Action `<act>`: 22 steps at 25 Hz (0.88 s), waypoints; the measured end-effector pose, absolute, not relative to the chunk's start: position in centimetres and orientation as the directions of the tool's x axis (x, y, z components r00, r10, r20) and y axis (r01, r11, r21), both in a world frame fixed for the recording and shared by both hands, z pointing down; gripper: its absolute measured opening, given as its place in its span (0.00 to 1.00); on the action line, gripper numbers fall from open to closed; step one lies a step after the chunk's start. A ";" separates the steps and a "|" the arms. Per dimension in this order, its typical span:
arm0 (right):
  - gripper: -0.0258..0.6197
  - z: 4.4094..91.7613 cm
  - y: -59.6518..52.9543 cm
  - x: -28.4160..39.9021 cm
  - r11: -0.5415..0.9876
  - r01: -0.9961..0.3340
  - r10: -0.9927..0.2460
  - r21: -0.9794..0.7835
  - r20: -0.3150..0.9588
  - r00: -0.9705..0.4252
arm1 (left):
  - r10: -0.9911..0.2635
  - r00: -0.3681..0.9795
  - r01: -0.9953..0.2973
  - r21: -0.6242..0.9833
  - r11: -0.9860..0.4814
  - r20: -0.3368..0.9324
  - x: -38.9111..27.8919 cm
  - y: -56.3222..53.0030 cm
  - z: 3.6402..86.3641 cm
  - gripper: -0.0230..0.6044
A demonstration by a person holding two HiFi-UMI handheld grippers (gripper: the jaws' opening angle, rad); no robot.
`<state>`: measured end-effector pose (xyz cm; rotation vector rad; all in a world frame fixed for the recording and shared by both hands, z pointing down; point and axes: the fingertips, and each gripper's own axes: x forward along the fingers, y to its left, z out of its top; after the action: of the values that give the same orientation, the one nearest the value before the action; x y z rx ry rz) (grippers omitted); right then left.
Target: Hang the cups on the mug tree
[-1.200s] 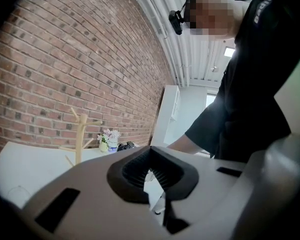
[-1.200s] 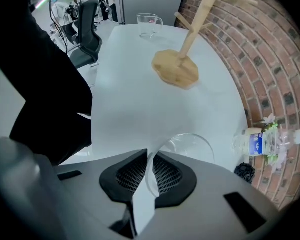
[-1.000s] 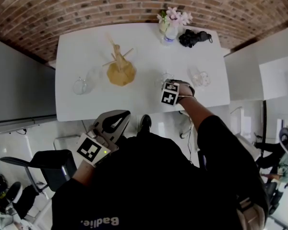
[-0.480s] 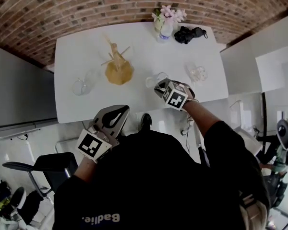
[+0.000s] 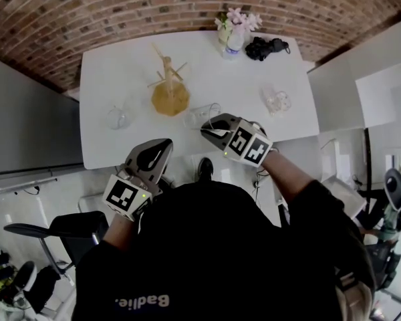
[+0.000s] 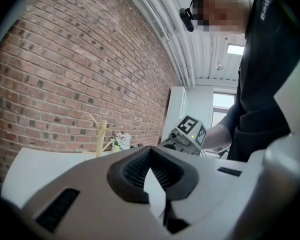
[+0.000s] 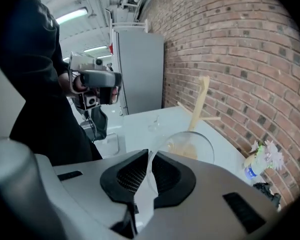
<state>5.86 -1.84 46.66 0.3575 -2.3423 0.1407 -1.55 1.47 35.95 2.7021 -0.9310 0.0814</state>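
Note:
The wooden mug tree (image 5: 168,79) stands on the white table (image 5: 113,72), back of centre, with bare pegs. My right gripper (image 5: 211,127) is shut on the wall of a clear glass cup (image 5: 199,116), held in the air just right of the tree's base. In the right gripper view the cup's (image 7: 190,146) rim sticks out beyond the jaws, with the tree (image 7: 200,104) behind it. My left gripper (image 5: 159,149) hangs shut and empty off the table's near edge. A second glass cup (image 5: 118,117) stands left of the tree, a third (image 5: 277,102) at the right.
A vase of flowers (image 5: 236,29) and a black bundle (image 5: 267,47) sit at the table's back edge by the brick wall. A dark chair (image 5: 60,229) stands on the floor at lower left. A grey cabinet (image 7: 137,69) shows in the right gripper view.
My right gripper has lifted the glass cup off the table and carried it left, towards the mug tree, tilting as it went. My left gripper has shifted only slightly.

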 end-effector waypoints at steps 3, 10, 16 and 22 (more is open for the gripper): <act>0.11 44.7 -1.1 4.0 0.962 -0.273 -0.207 0.005 0.664 -0.719 | -0.608 0.782 -0.622 0.247 -0.743 0.139 -2.6 1.4 36.2 0.03; 0.11 40.9 0.1 0.2 0.978 -0.209 -0.174 0.008 0.586 -0.791 | -0.631 0.765 -0.642 0.249 -0.725 0.133 -4.8 1.4 36.7 0.04; 0.11 38.9 1.2 -3.1 0.987 -0.161 -0.149 0.027 0.545 -0.825 | -0.667 0.731 -0.681 0.233 -0.695 0.147 -8.3 1.0 37.4 0.04; 0.11 37.4 2.3 -6.1 0.992 -0.127 -0.122 0.026 0.516 -0.848 | -0.668 0.729 -0.684 0.220 -0.696 0.153 -11.2 1.3 37.9 0.13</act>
<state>-6.13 2.32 37.39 0.1746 -2.5923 0.0118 -11.18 1.28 37.91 2.6716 -1.0658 0.0884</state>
